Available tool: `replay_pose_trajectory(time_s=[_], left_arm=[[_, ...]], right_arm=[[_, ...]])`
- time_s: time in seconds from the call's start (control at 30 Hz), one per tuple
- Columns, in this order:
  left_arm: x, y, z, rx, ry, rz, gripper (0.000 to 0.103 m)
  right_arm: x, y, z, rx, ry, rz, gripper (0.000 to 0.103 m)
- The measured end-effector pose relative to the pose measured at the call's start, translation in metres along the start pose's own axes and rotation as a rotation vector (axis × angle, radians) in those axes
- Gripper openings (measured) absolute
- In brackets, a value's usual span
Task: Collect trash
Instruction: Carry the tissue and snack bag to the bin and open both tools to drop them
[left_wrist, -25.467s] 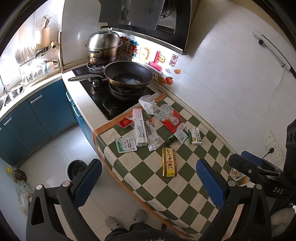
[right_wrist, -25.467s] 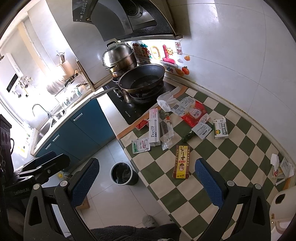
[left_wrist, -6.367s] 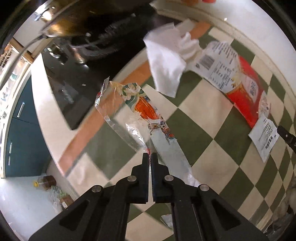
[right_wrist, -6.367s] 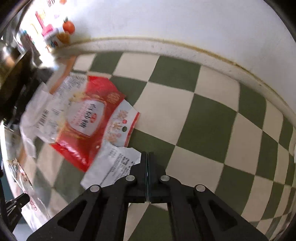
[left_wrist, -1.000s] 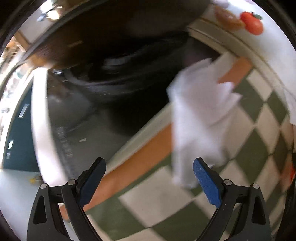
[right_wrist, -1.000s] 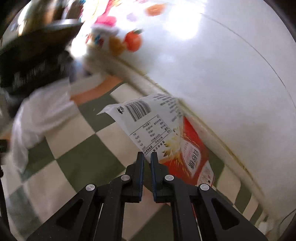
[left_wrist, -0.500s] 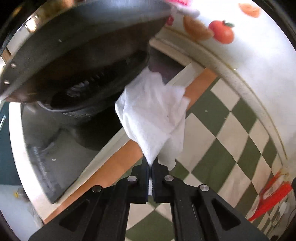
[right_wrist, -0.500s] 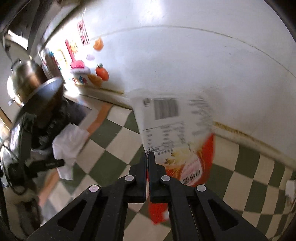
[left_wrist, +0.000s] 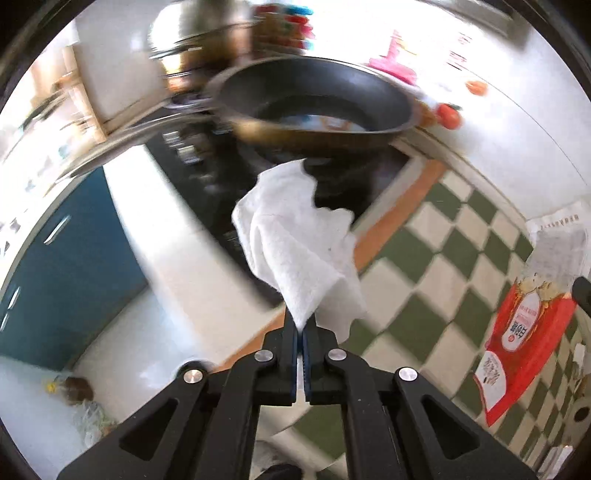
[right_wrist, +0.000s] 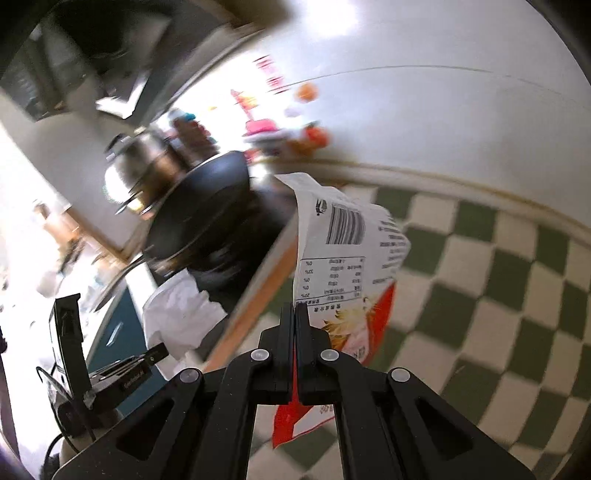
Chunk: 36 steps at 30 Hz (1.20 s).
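Left wrist view showed the dark round pan (left_wrist: 314, 99) on the black stove, shallow and glossy, with only a faint sheen in it, while my left gripper (left_wrist: 300, 332) was pinched tight on the bottom corner of a soft, crumpled white tissue (left_wrist: 299, 251) lifted over the green-and-white checked counter (left_wrist: 443, 258). My right gripper (right_wrist: 294, 317) was likewise clamped flat on the edge of a glossy red-and-white wrapper (right_wrist: 343, 254), its barcode side facing me, raised off the checks.

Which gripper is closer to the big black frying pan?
Left. The left gripper hangs just before the frying pan, pinching a white tissue. The right gripper holds a red wrapper farther off.
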<state>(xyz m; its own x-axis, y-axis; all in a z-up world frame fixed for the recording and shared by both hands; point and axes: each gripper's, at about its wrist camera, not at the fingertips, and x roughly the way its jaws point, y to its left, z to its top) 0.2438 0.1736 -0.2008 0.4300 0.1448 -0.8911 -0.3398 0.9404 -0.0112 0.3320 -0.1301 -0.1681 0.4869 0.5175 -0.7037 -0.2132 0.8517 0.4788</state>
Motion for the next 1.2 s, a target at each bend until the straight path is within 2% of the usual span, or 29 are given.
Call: replay_pose_trajectory(time_s=[0.1,0.23,0.33,0.43,0.57,0.7,0.77,0.87,0.93,1.03,1.2], left_arm=[[-0.014,0.05,-0.024,-0.052,0.006,0.04,0.0],[-0.032,0.138,-0.07,-0.161,0.033,0.103,0.0],[-0.029,0.191,-0.101,-0.233,0.067,0.139,0.0],[-0.009,0.245,-0.134,-0.309,0.121,0.156,0.0],[0.047,0.304,-0.173,-0.407,0.213,0.162,0.0],[0.129,0.354,-0.214,-0.506,0.307,0.125,0.0],[0.175,0.368,-0.23,-0.523,0.344,0.111,0.0],[0.246,0.383,-0.258,-0.566,0.403,0.054,0.0],[0.3,0.392,-0.283,-0.62,0.456,-0.018,0.0],[0.377,0.4,-0.32,-0.659,0.536,-0.054,0.0],[0.465,0.401,-0.37,-0.727,0.652,-0.147,0.0]], right_arm=[[0.009,0.049,-0.024,-0.047,0.052,0.084,0.0],[0.029,0.134,-0.071,-0.134,0.146,0.214,0.0],[0.053,0.196,-0.113,-0.212,0.222,0.292,0.0],[0.09,0.246,-0.159,-0.286,0.285,0.328,0.0],[0.172,0.287,-0.227,-0.344,0.398,0.314,0.0],[0.273,0.292,-0.294,-0.365,0.506,0.24,0.0],[0.321,0.285,-0.32,-0.367,0.549,0.209,0.0],[0.4,0.262,-0.371,-0.339,0.62,0.189,0.0],[0.45,0.242,-0.4,-0.308,0.653,0.184,0.0],[0.519,0.209,-0.438,-0.26,0.701,0.18,0.0],[0.604,0.157,-0.502,-0.248,0.792,0.144,0.0]])
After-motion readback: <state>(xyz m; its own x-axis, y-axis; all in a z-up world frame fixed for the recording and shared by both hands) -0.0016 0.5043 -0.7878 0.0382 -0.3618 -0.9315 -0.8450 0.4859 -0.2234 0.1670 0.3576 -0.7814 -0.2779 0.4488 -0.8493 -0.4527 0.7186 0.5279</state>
